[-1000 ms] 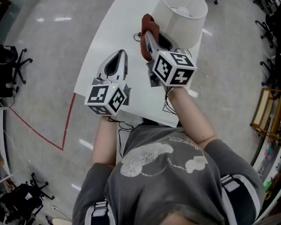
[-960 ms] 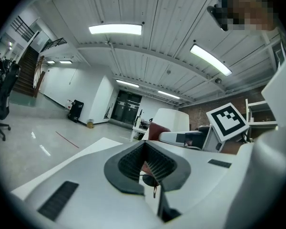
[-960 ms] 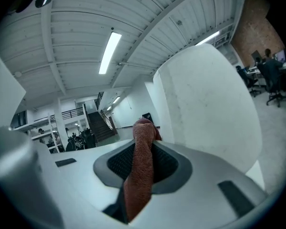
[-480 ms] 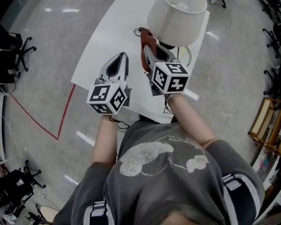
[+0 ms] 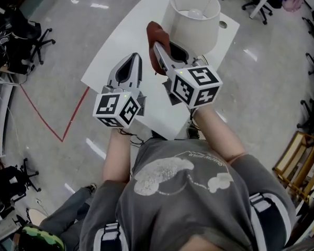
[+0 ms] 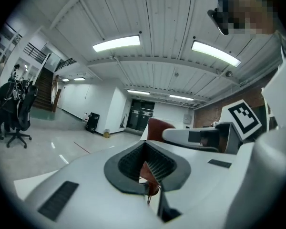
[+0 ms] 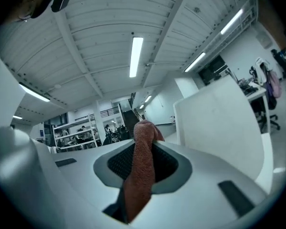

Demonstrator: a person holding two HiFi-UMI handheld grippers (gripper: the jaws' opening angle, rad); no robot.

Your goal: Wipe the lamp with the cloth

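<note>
A lamp with a white drum shade (image 5: 193, 20) stands at the far end of the white table (image 5: 120, 46); its dark base (image 5: 181, 52) shows under the shade. My right gripper (image 5: 158, 47) is shut on a red-brown cloth (image 5: 155, 35), which sticks up at the shade's left side, close to it. From the right gripper view the cloth (image 7: 140, 166) hangs between the jaws with the shade (image 7: 219, 123) just to the right. My left gripper (image 5: 134, 57) hovers over the table, left of the right one, jaws together and holding nothing.
Office chairs (image 5: 21, 30) stand on the floor at the left, where red tape lines (image 5: 68, 124) run. A wooden rack (image 5: 298, 161) is at the right. A person's leg (image 5: 68, 213) shows at the lower left.
The right gripper keeps the cloth at the shade's left side. The head view has swung, so table and floor sit differently. The left gripper holds its place.
</note>
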